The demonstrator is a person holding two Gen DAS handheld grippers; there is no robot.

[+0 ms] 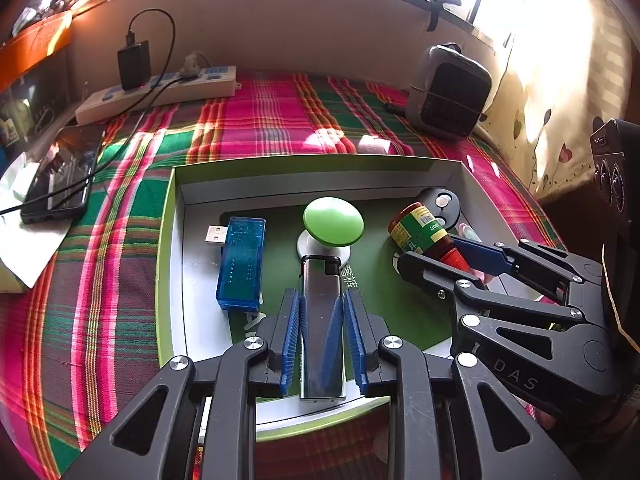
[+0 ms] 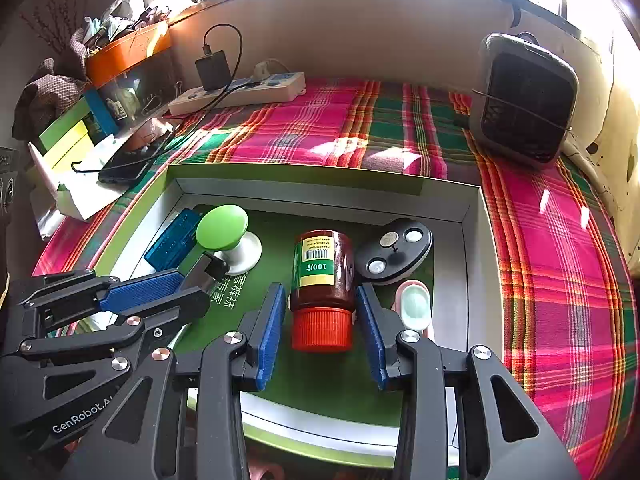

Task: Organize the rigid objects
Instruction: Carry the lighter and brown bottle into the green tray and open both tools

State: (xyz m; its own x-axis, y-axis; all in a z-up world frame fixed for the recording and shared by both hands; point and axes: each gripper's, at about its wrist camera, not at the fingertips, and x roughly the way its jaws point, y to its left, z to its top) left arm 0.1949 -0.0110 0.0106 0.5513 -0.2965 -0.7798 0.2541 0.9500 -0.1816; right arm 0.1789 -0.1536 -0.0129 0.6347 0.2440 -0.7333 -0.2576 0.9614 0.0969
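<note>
Plaid cloth point(image 1: 260, 120) covers the surface, window behind. Only the right wrist view shows an orange-rimmed bin point(image 2: 128, 50) at far left. Silver lighter point(image 1: 322, 312) lies in the box point(image 1: 320, 178) between the left gripper point(image 1: 322, 316) pads — contact unclear. Right gripper point(image 2: 322, 320) is apart, straddling the red-capped bottle point(image 2: 323, 280) — brown, green label, on its side.

The left gripper point(image 1: 322, 336) reaches forward and low, its two blue-padded fingers point(image 1: 291, 332) set a narrow gap apart, each pad a sliver clear of what lies between them; the right gripper point(image 2: 322, 332) lies just beside it on the right, likewise low and level, its blue pads point(image 2: 271, 332) spread wider, not touching anything; both point the same way, nearly parallel.
</note>
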